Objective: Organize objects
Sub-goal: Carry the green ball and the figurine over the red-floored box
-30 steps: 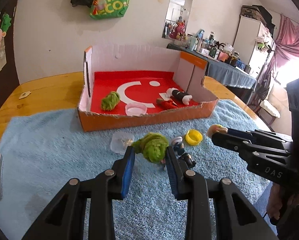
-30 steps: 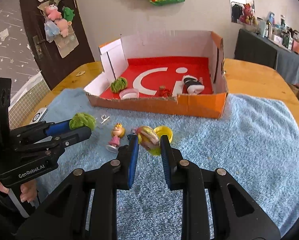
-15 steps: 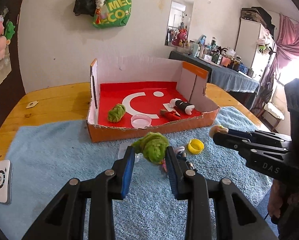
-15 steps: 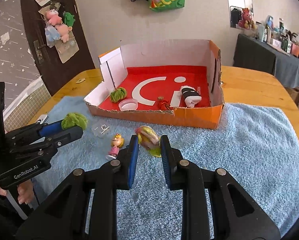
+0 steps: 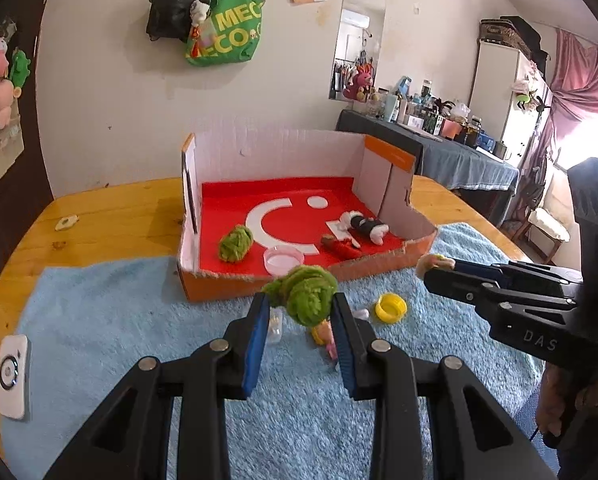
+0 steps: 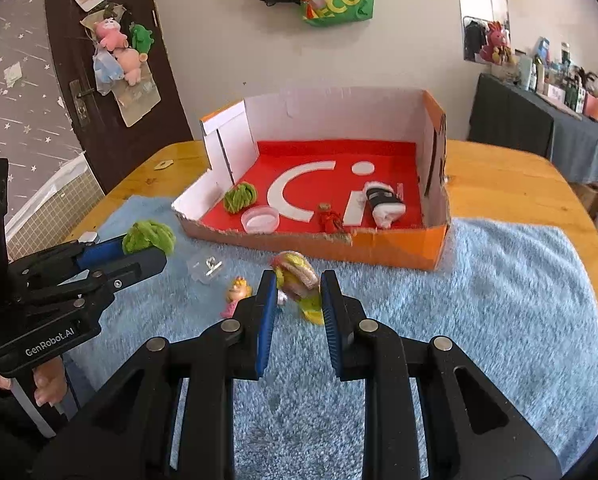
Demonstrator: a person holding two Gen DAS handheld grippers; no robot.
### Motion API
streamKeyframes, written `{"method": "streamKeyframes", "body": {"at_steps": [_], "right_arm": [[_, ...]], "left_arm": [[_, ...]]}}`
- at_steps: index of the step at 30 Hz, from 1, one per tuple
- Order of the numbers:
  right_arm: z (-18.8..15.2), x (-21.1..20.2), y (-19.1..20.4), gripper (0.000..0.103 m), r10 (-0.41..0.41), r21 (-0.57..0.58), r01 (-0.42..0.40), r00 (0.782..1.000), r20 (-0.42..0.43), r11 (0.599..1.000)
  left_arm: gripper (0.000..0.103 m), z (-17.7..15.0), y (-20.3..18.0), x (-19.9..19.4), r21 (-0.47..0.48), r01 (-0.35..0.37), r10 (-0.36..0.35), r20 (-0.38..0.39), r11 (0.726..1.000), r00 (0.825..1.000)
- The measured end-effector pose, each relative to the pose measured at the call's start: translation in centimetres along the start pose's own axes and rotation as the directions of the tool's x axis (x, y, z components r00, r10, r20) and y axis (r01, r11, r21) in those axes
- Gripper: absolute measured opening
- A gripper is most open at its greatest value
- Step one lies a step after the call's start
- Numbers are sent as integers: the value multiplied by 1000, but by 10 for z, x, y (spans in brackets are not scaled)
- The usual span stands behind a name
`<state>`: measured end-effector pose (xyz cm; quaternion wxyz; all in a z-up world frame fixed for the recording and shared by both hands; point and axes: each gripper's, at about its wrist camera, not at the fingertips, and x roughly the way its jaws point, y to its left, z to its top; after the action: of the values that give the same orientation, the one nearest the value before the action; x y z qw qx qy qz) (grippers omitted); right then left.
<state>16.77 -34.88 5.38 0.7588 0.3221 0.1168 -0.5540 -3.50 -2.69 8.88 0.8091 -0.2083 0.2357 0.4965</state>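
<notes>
At the far left of the left wrist view a white remote-like device lies on the blue towel that covers the wooden worktop. Further right, the left gripper holds a green yarn ball above the towel, its jaws closed onto the ball from both sides. Just below the ball, on the towel, sit a small clear plastic box and a little yellow-haired figurine, partly hidden by the gripper.

Behind them stands the open cardboard box with a red floor and white walls, its low front edge torn. Inside, from left to right, lie a second green yarn ball, a pink lid, a small red toy and a black-and-white rolled item.

To the right of the figurine a yellow bottle cap rests on the towel. Beyond it the right gripper reaches in from the right edge, carrying a small toy at its tip.

The right wrist view shows that toy as a toy burger with a tan top and yellow-green layers, pinched between the narrowly spaced jaws of the right gripper and lifted clear of the towel, in front of the cardboard box. The motion blur makes its details hard to read.
</notes>
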Motion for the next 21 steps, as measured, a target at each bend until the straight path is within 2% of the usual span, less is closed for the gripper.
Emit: {"method": "streamKeyframes", "body": {"at_steps": [7,13,21], "right_arm": [[41,12,-4,21,1,-50,-1,1000,1,999],[73,47,-10,21,-10,-86,4,998,-64,996],[99,107,-19,21,-29,-111,6,978,-205,994]], "left_arm": [[33,37,1,12,22,26,-26,5,999,1000],[33,70,-1,42,86,19,-16,-31,996,999],[33,85,5,103,121,40,-17,-183,992,983]]}}
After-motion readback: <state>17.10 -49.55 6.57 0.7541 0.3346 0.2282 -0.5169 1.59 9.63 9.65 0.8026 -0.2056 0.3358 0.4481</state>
